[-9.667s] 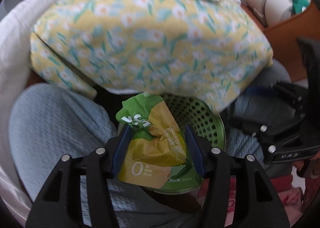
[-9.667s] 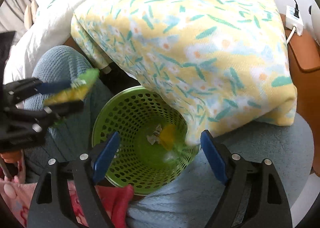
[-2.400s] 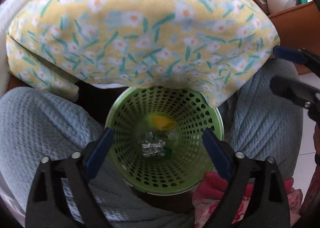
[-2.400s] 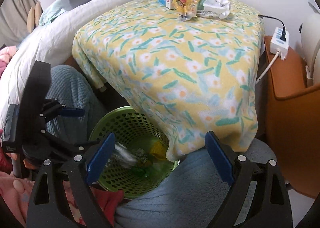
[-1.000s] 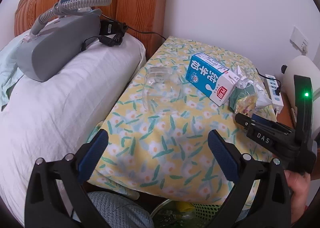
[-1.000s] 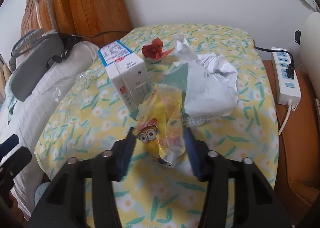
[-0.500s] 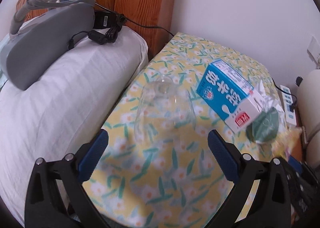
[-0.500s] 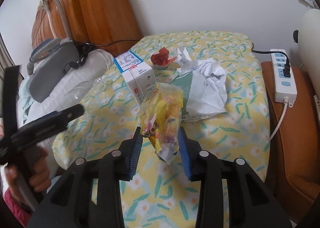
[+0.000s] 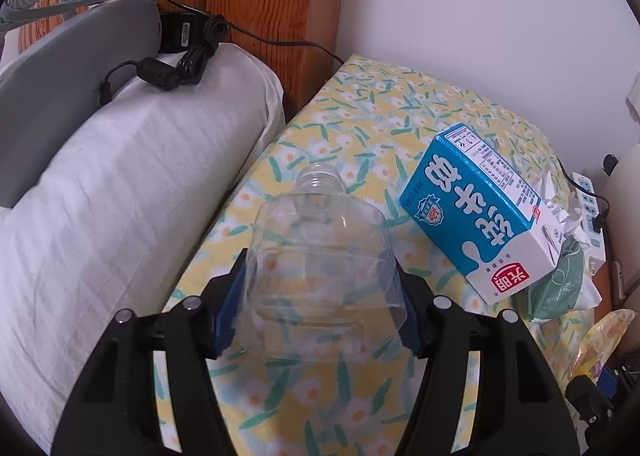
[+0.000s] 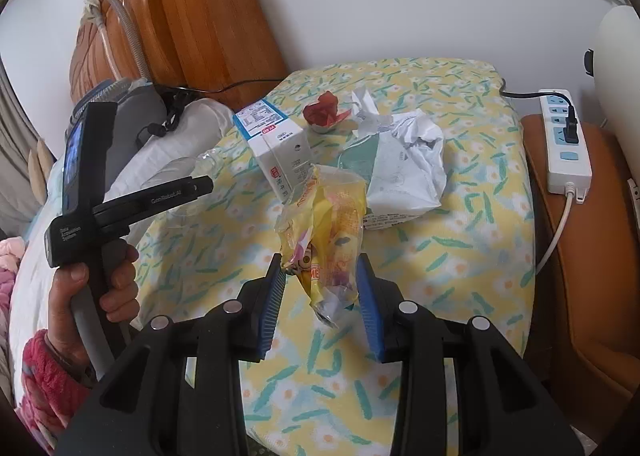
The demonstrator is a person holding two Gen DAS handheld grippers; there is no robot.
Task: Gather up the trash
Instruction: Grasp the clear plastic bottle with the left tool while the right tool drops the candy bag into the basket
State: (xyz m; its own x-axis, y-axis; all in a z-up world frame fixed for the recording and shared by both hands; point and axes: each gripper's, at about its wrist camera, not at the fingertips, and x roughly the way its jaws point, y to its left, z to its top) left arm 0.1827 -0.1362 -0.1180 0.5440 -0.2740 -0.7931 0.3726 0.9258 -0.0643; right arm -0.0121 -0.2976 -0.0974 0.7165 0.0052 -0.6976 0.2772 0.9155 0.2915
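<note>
Left gripper (image 9: 316, 308) fingers squeeze clear bottle (image 9: 320, 268) sides; neck points away, bottle long way along fingers. Right gripper (image 10: 320, 296) pinches yellow wrapper (image 10: 324, 240), lifted off table.

left claw (image 9: 316, 308) pads touching clear bottle (image 9: 320, 256), milk carton (image 9: 480, 212) nr

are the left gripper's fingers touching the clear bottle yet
Touching. In the left wrist view both blue pads of the left gripper sit flush against the sides of the clear plastic bottle, no gap showing on either side.
</note>
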